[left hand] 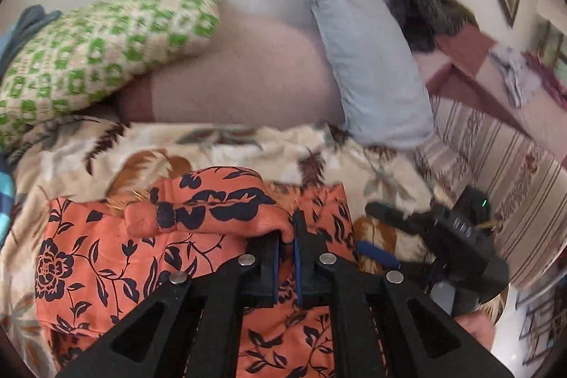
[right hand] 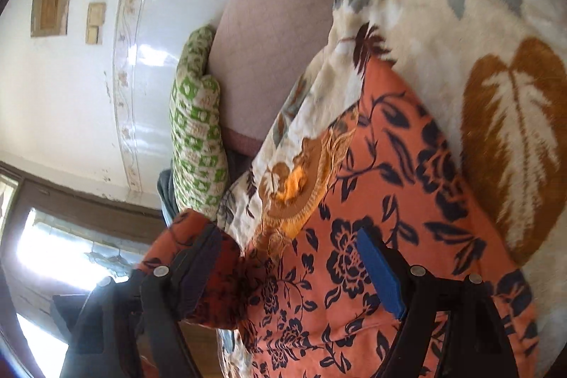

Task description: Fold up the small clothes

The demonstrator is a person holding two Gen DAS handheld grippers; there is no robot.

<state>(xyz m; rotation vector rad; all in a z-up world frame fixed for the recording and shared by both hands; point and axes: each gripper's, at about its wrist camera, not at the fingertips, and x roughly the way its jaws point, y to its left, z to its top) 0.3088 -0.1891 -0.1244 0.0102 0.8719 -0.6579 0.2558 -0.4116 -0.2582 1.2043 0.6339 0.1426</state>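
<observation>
We are holding a fold of the orange garment (left hand: pixel 149 257) in the left tongs (left hand: pixel 286 236), clamped tight, while it is lying on the blanket (left hand: pixel 88 162). The right tongs (right hand: pixel 283 257) are gaping wide over the garment's collar end, nearer the loose cloth.

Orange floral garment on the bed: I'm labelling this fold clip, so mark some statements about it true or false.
1. The left gripper is shut on a fold of the orange garment with dark blue flowers. True.
2. The right gripper is clamped shut. False: its jaws stand wide apart.
3. The garment lies on a cream leaf-print blanket. True.
4. The green-and-cream checked pillow rests on the garment. False: it lies apart, by the wall.
</observation>
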